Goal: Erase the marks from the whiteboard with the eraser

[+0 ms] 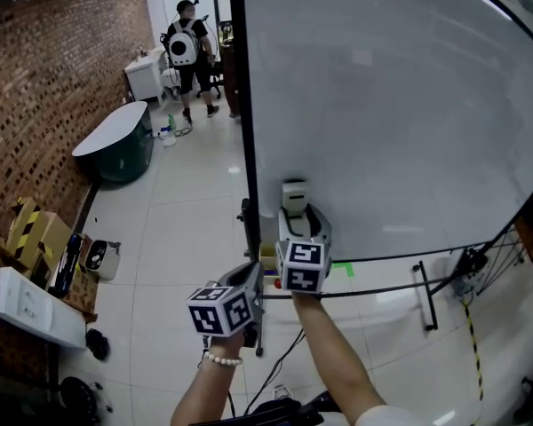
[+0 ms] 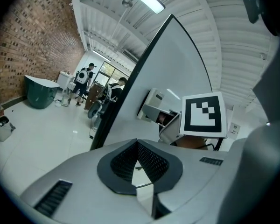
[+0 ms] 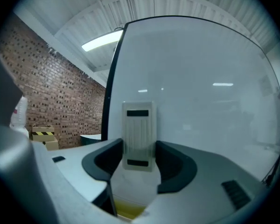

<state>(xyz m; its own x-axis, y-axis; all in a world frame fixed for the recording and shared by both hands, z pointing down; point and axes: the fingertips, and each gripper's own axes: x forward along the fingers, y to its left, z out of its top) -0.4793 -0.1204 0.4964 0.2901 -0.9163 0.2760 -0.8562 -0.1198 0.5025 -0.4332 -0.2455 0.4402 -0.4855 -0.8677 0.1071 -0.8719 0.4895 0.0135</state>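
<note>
Room: brick wall (image 1: pixel 53 87) at the left, pale glossy floor (image 1: pixel 186 211) below; a person (image 1: pixel 188 51) with a backpack stands far away at the back.
Whiteboard (image 1: pixel 391 105): upright, with a black frame; it fills the right part of the head view, and its surface is white with light reflections.
Eraser (image 1: pixel 294 195): pale and ribbed, standing on its long side, flat against the lower left part of the whiteboard, near the left frame edge.
Right gripper (image 3: pixel 139 158): its jaws are clenched on the two long sides of the eraser, which sits between the dark pads and rises above them.
Left gripper (image 2: pixel 136 144): its jaws are pressed together at the tips with nothing between them; it hangs just beside the right gripper, lower, off the whiteboard.
</note>
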